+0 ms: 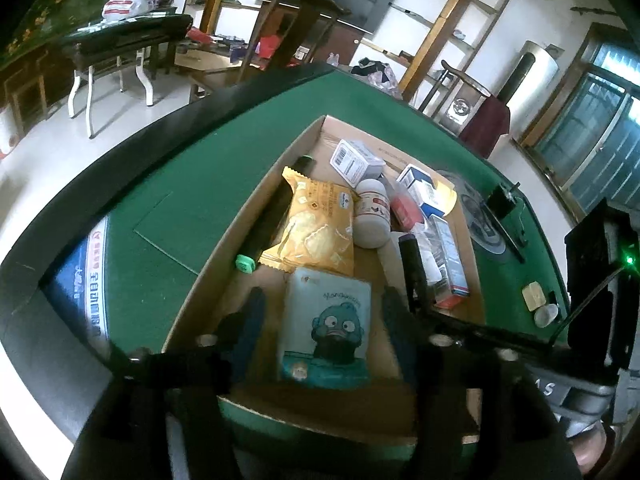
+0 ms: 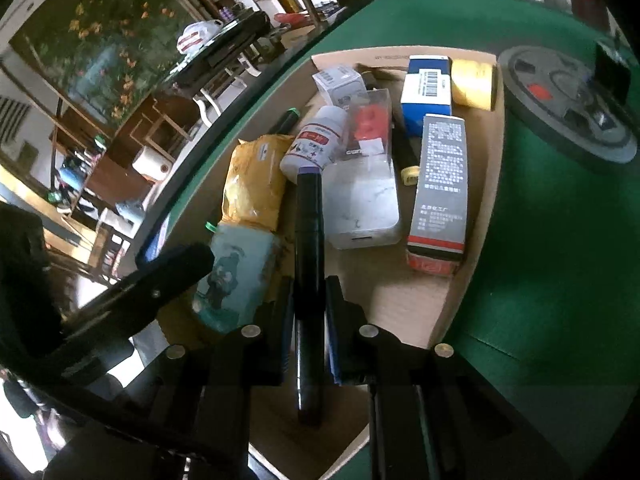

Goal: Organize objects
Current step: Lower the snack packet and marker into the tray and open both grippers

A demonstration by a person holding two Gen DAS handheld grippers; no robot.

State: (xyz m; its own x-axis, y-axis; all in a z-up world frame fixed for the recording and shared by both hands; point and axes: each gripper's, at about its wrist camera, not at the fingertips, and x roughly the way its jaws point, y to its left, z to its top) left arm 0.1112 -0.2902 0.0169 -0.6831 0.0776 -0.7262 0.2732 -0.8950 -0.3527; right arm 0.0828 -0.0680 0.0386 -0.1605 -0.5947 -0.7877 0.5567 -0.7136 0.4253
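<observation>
The black marker (image 2: 308, 280) hides part of the cardboard box (image 2: 400, 300) floor beneath it; its rear end blurs into shadow; the blue cartoon pouch (image 1: 326, 328) beside it is smeared, lettering unreadable.

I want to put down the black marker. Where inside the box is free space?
Bare cardboard lies near the right gripper, between the held black marker and the grey box. The far half, around the white bottle, is crowded.

Dim indoor light; daylight from windows (image 1: 592, 148) at right. Strong fisheye bending, black vignette at corners. Slight motion blur throughout.
</observation>
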